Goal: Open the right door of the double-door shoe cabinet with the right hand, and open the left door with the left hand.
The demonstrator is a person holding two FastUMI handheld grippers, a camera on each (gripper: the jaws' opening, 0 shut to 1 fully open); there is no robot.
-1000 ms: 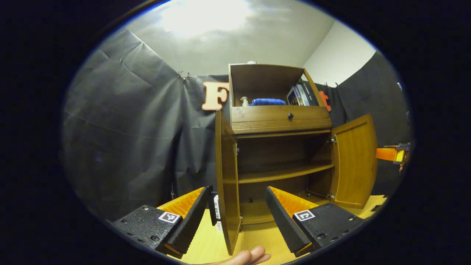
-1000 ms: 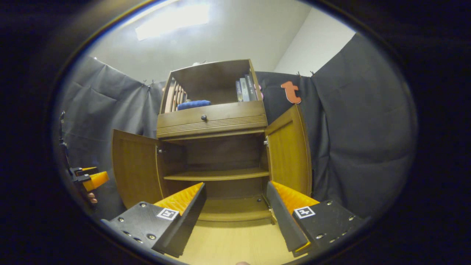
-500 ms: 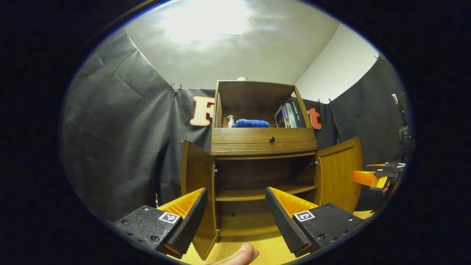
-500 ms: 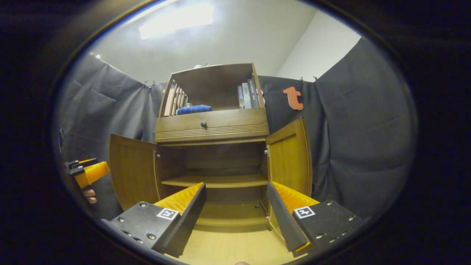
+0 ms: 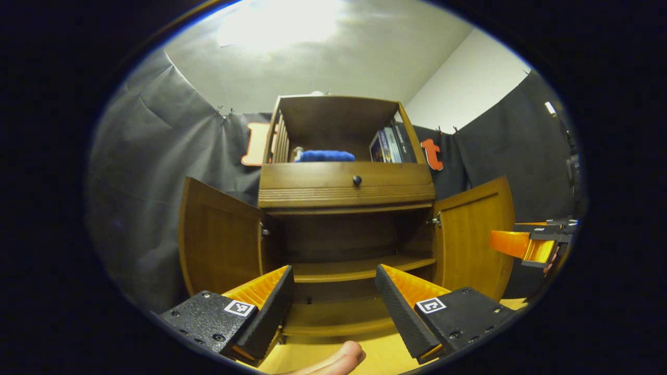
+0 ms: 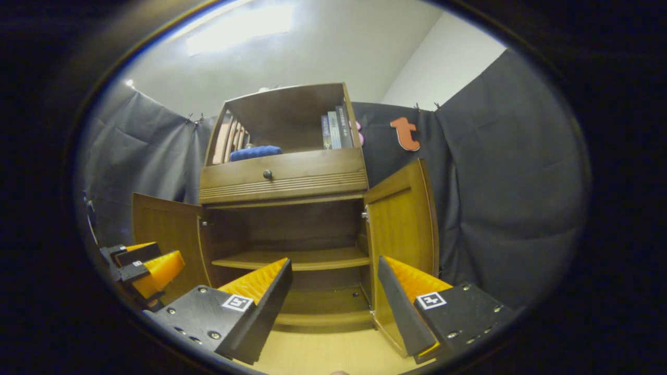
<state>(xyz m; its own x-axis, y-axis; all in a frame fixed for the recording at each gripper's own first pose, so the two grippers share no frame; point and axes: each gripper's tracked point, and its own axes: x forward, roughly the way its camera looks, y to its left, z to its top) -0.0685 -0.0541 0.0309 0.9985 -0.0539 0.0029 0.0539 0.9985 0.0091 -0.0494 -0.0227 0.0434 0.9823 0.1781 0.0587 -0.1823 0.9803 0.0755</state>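
Both doors stand swung wide: left door point(image 5: 221, 239) ahead-left of the open, empty left gripper point(image 5: 333, 299), right door point(image 6: 401, 224) ahead-right of the open, empty right gripper point(image 6: 333, 299).

The left gripper point(image 5: 333, 299) and the right gripper point(image 6: 333, 291) both hang with fingers spread wide, gripping nothing. A fingertip point(image 5: 341, 358) pokes in below.

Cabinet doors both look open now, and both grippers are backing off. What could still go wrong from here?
1. The right door stands close by the right gripper; a sideways swing could knock it.
2. The left door hangs wide near the left gripper; a bump might swing it back shut.
3. Both grippers are open and hold nothing, so neither door is steadied.
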